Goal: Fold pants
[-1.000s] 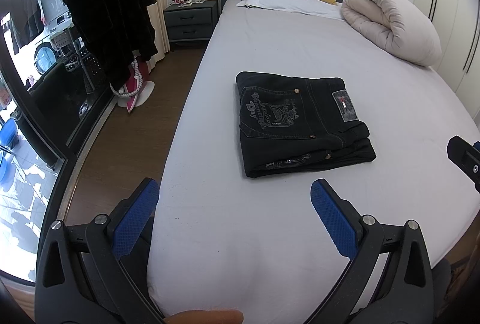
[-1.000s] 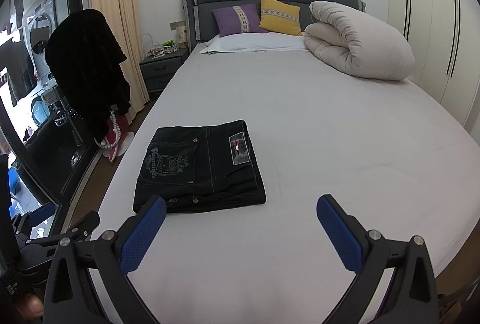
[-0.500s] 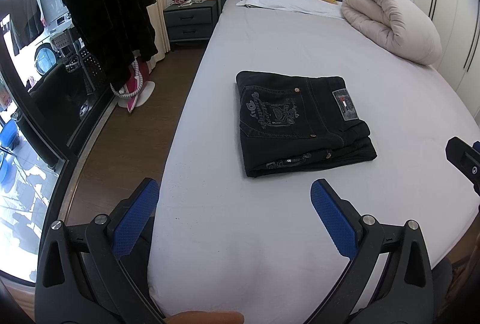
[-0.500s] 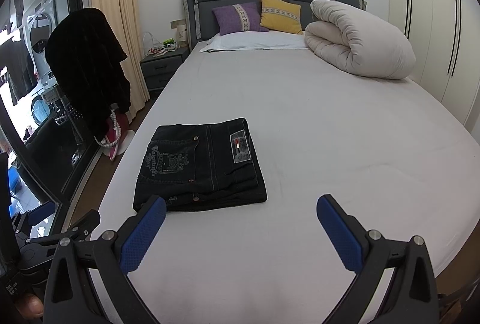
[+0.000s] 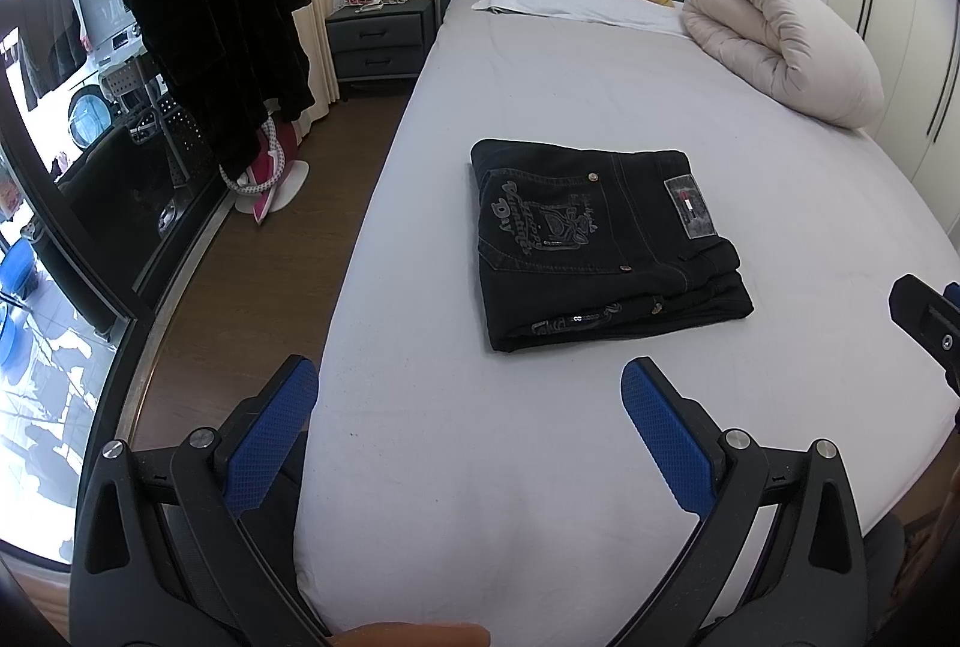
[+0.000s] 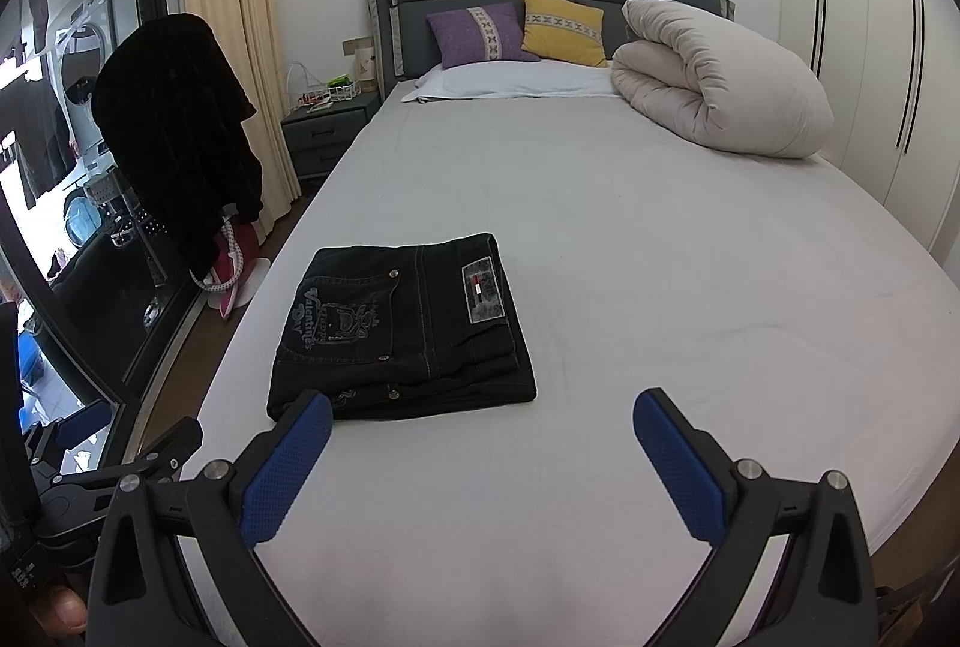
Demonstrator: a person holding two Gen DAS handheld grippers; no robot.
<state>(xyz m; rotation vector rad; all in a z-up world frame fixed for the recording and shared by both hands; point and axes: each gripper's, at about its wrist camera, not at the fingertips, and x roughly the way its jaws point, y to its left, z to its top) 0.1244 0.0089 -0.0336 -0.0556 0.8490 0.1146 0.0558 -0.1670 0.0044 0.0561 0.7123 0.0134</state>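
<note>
The black jeans (image 5: 600,242) lie folded into a compact rectangle on the grey bed sheet (image 5: 540,443), back pocket and label patch facing up. They also show in the right wrist view (image 6: 402,329). My left gripper (image 5: 468,401) is open and empty, held back from the jeans' near edge above the foot of the bed. My right gripper (image 6: 480,428) is open and empty, just short of the jeans and to their right. The right gripper's tip shows at the left wrist view's right edge (image 5: 927,314).
A rolled beige duvet (image 6: 720,77) and purple (image 6: 480,32) and yellow (image 6: 561,26) cushions lie at the bed's head. A dark garment hangs on a rack (image 5: 222,23) left of the bed, above a pink iron (image 5: 270,167). A nightstand (image 5: 378,41) stands beyond; wardrobes (image 6: 870,47) line the right.
Nothing has moved noticeably; both grippers stay open and hover at the foot of the bed, with the right wrist view drifting very slightly.
</note>
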